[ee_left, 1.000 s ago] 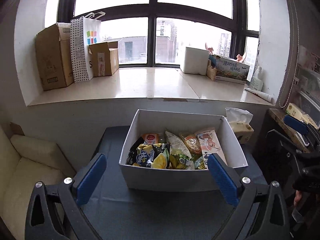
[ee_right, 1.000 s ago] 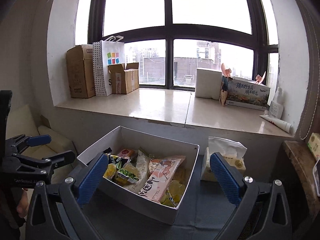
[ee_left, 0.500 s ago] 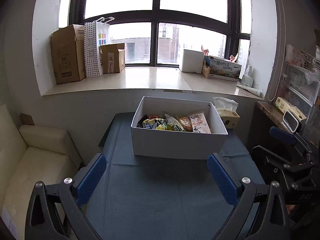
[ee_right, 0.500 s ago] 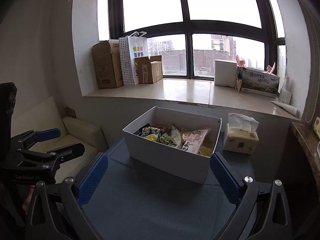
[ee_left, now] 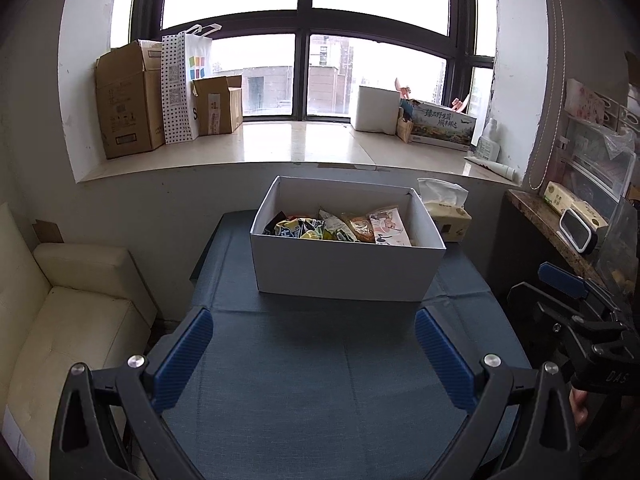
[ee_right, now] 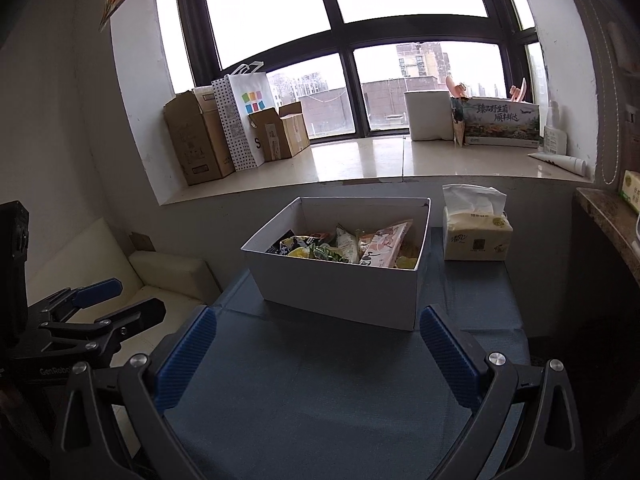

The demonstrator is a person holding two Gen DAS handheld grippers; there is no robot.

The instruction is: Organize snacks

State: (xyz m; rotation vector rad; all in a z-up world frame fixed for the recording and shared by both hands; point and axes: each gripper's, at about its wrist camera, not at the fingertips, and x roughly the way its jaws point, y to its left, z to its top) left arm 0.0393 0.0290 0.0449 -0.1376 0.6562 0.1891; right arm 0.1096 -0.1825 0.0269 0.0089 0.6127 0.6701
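A white cardboard box (ee_left: pixel 344 272) stands at the far end of a table with a dark blue cloth (ee_left: pixel 312 380). It holds several snack packets (ee_left: pixel 340 228), among them a pink one (ee_left: pixel 386 226). My left gripper (ee_left: pixel 314 358) is open and empty, well back from the box over the near cloth. My right gripper (ee_right: pixel 318 358) is open and empty, also short of the box (ee_right: pixel 340 292). Each gripper shows at the edge of the other's view: the right one (ee_left: pixel 576 304), the left one (ee_right: pixel 100 308).
A tissue box (ee_right: pixel 476 236) stands right of the snack box. A cream sofa (ee_left: pixel 68 320) is left of the table. The window sill (ee_left: pixel 296 148) behind holds cardboard boxes (ee_left: pixel 128 100), a paper bag and a white box. A shelf (ee_left: pixel 560 216) is at the right.
Both grippers have pulled back from above the box to the near end of the table; the box now looks smaller and farther. Both stay open and empty.
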